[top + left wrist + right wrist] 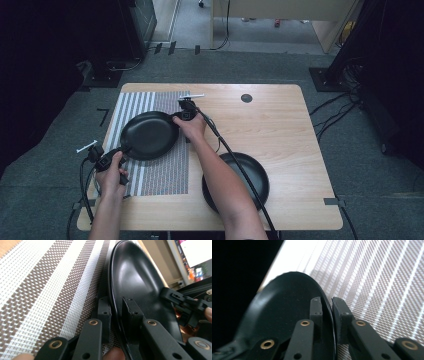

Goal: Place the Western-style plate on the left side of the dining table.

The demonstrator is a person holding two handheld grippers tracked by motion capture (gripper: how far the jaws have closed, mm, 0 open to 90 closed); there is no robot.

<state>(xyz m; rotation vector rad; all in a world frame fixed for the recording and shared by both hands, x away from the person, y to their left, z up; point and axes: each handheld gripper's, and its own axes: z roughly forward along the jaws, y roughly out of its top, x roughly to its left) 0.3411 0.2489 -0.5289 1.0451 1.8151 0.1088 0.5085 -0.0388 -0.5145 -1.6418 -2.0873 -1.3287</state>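
Two-handed carry of a black plate [149, 135] over the striped mat [165, 175], mid-step by the look of it. Left gripper [121, 149] clamped on the near-left rim, right gripper [179, 116] clamped on the far-right rim, opposite each other. In the left gripper view, one jaw under the rim, the other inside the bowl of the plate [140, 290], pinched tight on the edge; right gripper [185, 302] seen across the plate w/ a fingertip beside it. In the right gripper view, same story: rim of the plate [287, 315] nipped between both jaws, mat [374, 282] beyond. Plate tilted, not flat; touching the mat or just above it, cannot tell. Second plate [255, 172] on bare table [280, 125] at near right, partly hidden by the right forearm, well apart from the mat. Judged stage: plate gripped and being placed on, or lifted off, the mat; direction not readable from one moment. Next move, either way, calls for both grippers travelling together at equal height, no twist between them, since a thin glossy rim held only at two edge points could slip or pivot. For a set-down: level the plate, lower till flat on the mat, then release both sides at once. For a stack on the second plate: clear the right cable [240, 170] first, centre over it.
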